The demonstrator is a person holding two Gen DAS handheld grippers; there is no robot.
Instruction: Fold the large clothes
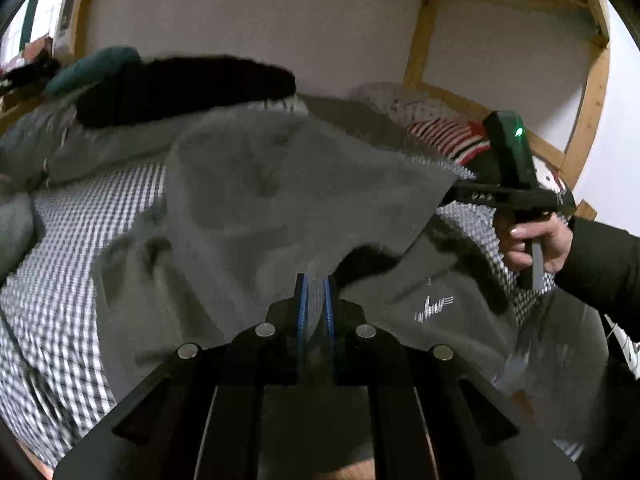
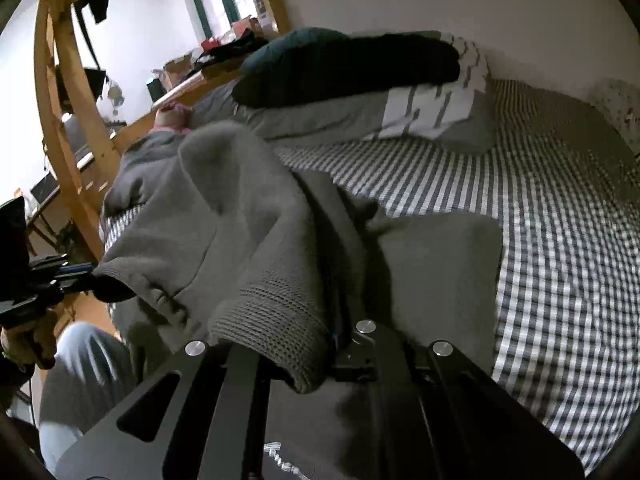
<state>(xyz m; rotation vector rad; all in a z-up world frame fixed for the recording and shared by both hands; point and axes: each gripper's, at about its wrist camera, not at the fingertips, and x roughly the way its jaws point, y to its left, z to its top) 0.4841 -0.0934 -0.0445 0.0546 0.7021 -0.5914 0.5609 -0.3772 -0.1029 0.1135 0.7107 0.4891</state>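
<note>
We've got a grey sweatshirt [image 1: 280, 200] lifted up over the bed [image 1: 80, 240], pinched at two spots. In the left wrist view our left tongs [image 1: 316, 300] are narrowed down on a fold of the grey fabric, with cloth showing between the blue pads [image 1: 303, 304]. From there the sweatshirt rises ahead and spreads off to the right, where the right tongs [image 1: 452, 192] grip its far corner, held in a hand [image 1: 536, 244] with a dark sleeve. This view also shows a small white logo [image 1: 434, 306] on the part lying just right of the left tongs, plus a red and white striped thing [image 1: 448, 136] behind the right tongs. The other camera catches neither.

The right wrist view gives us the ribbed cuff [image 2: 276, 320] draped right over the right tongs [image 2: 332, 340], so the fingertips are mostly buried, but they're clamped on the knit. Off to the far left the left tongs [image 2: 86, 270] bite another edge of the garment. Only this view shows the striped pillow [image 2: 432, 108] and the dark bundle [image 2: 348, 64] on top of it, far ahead of the tongs, and the wooden bed frame [image 2: 60, 120] to the left.

The sweatshirt's long axis runs roughly from one pair of tongs to the other, sagging between them, with the lower part resting on the checked sheet [image 2: 560, 240].
</note>
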